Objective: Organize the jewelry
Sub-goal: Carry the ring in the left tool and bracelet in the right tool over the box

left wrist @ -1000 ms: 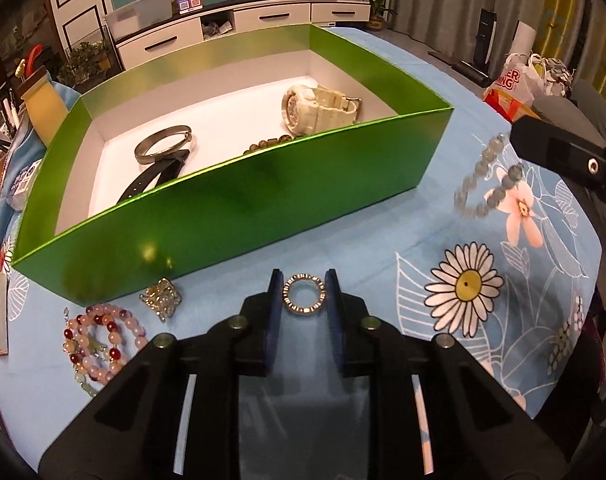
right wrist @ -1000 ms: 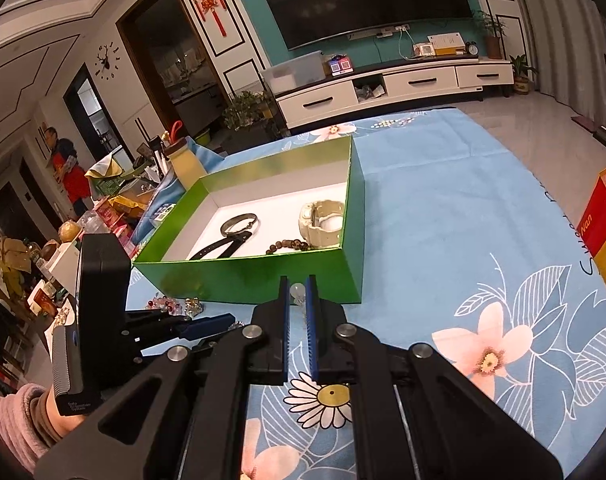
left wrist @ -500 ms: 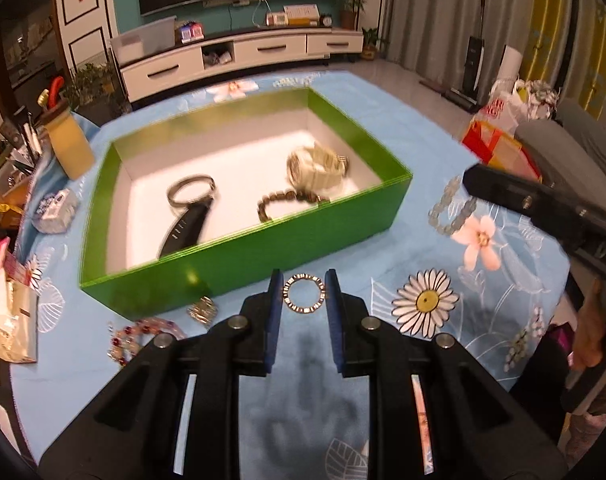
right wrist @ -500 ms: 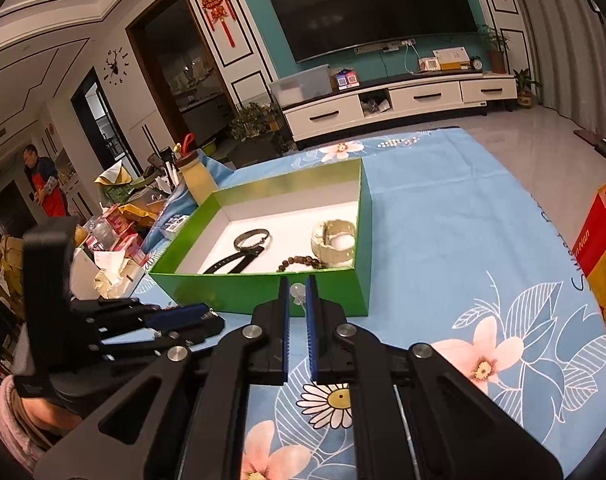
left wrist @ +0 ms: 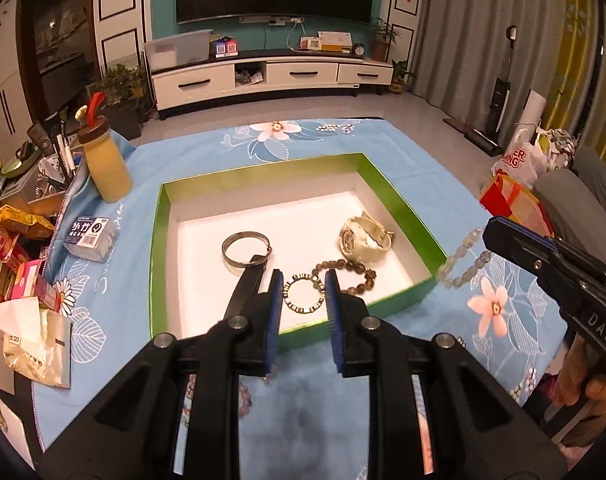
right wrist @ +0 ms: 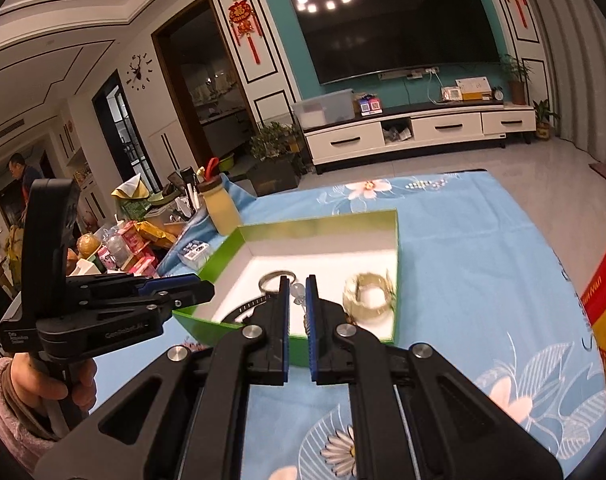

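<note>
My left gripper (left wrist: 303, 294) is clamped on a gold ring bezel (left wrist: 304, 293), pinched by its edges between the blue pads and hanging over the near edge of the green box (left wrist: 403, 200). My right gripper (right wrist: 298, 312) is clenched tight on a pale bead bracelet (left wrist: 463, 256); from the left view its beads dangle from the jaw tips at three o'clock, just outside the box's right wall. In the box, beyond the bezel, a brown bead string (left wrist: 349, 270) lies at one o'clock, a cream watch (left wrist: 363, 238) past it, a metal bangle (left wrist: 245, 248) at eleven o'clock. On the floral blue cloth (left wrist: 207, 152), farther off at ten o'clock, stands a yellow bottle (left wrist: 105, 160).
</note>
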Motion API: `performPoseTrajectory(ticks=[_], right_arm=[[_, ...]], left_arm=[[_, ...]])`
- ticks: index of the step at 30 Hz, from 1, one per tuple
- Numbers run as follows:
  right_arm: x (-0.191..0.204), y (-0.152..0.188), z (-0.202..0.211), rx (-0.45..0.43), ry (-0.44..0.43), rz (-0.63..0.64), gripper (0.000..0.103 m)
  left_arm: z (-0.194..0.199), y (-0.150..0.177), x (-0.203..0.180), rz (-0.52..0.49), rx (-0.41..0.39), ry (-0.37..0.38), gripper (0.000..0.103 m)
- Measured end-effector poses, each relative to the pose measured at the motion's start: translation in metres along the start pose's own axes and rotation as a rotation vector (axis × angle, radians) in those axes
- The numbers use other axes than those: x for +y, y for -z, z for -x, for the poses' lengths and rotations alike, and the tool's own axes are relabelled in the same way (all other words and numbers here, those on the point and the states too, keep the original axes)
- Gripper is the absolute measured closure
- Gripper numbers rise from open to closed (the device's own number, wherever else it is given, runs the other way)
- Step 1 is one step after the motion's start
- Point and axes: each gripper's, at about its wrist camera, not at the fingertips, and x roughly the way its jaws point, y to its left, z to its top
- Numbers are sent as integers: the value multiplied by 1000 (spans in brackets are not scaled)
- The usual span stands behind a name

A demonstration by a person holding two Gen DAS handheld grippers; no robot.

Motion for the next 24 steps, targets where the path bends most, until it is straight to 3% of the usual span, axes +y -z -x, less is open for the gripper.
performPoseTrajectory(ticks=[12, 24], right_arm=[[-10, -32, -35, -15, 17, 2, 96], [-34, -31, -72, 49, 46, -30, 96]], left_arm=[[-44, -28, 8, 35, 49, 30, 82], [-92, -38, 9, 44, 119, 45, 82]])
